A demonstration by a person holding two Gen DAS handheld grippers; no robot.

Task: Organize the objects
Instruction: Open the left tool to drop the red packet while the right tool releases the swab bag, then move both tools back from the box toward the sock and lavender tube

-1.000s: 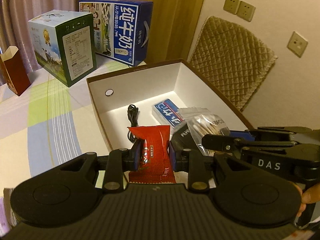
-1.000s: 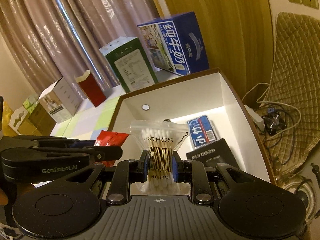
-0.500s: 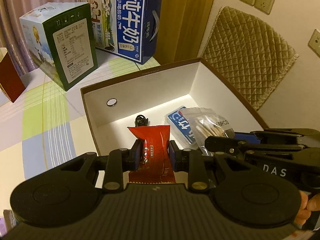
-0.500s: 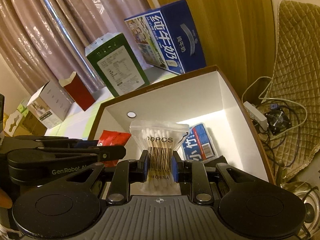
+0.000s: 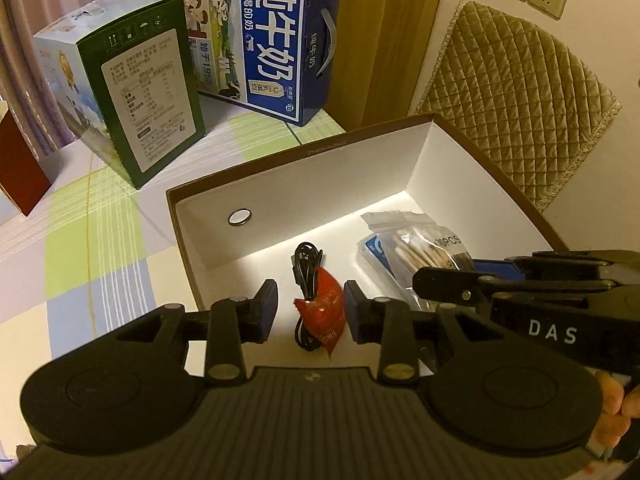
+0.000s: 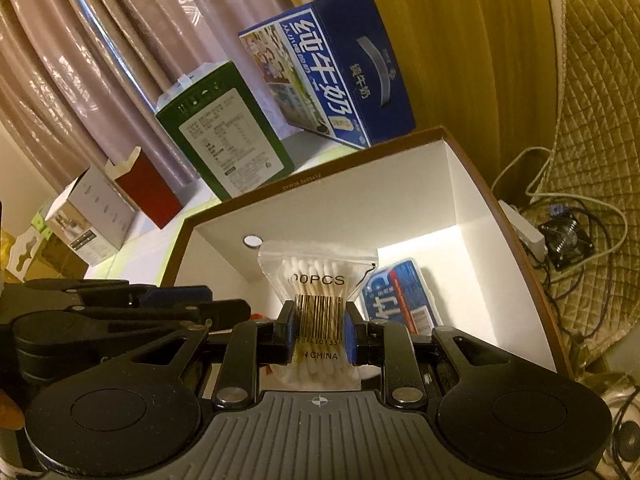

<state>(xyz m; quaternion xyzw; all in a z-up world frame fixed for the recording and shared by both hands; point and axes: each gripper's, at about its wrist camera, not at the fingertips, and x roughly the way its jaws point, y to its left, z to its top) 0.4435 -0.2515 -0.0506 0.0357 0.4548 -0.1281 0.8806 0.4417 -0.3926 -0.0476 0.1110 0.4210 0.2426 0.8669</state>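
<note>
Left tongs [image 5: 311, 309], just opening, straddle red packet [image 5: 323, 314]; right tongs [image 6: 319, 334] clamp swab bag [image 6: 317, 280]

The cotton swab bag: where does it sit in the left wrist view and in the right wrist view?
Left wrist: the cotton swab bag is at centre right, over the open box, pinched by the right gripper reaching in from the right edge.
Right wrist: the bag is dead centre, clamped at its barcode between the right gripper pads.
Shared landmark: the round hole in the box's far wall.
</note>
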